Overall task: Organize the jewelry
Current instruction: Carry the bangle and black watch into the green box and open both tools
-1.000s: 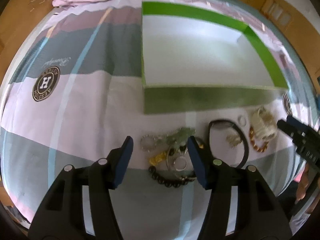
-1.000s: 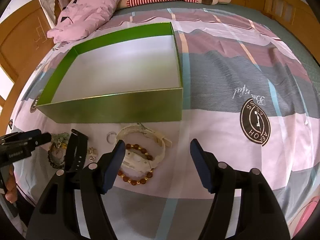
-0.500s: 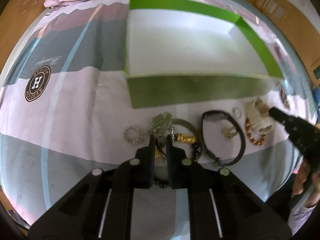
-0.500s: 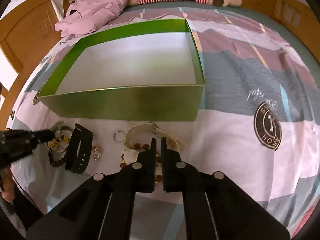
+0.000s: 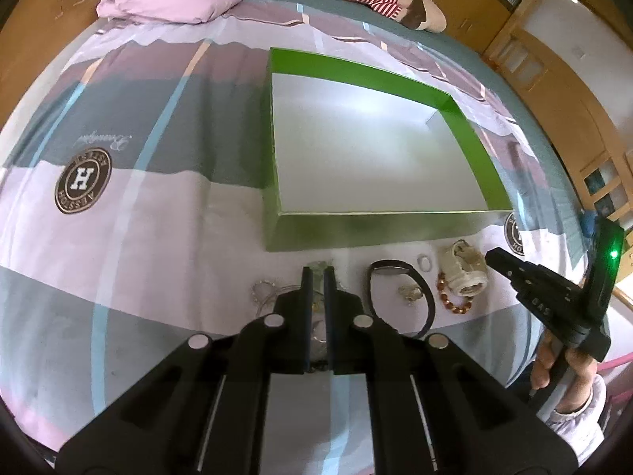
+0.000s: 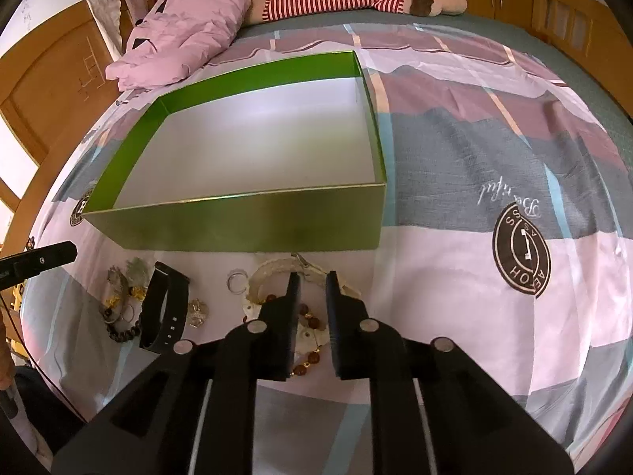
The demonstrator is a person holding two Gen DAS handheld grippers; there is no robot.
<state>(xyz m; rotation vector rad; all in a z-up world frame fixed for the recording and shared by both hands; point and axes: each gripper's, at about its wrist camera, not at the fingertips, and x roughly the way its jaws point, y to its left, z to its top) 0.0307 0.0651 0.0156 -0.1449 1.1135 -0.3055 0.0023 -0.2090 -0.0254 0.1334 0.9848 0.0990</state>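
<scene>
So the jewelry is all sitting in a row on the bed, right in front of the empty green box (image 6: 237, 233). Going left to right in the right wrist view: a tangle of pale green pendant and gold bits (image 6: 126, 281), a black strap watch (image 6: 164, 308), a small silver ring (image 6: 236, 280), then the cream bracelet (image 6: 273, 273) with an amber bead bracelet (image 6: 310, 322) lying against it.

The left tongs (image 5: 317, 273) are pinched down to a narrow slit over the tangle, with something glinting between them, but I can't tell if it's actually gripped. The right tongs (image 6: 312, 277) are sitting narrow over the bead bracelet, not clearly holding it.

This stuff looks light, floppy and snaggy, I'm guessing. I'd be pinching a single strand or the watch strap mid-band, not the pile.
</scene>
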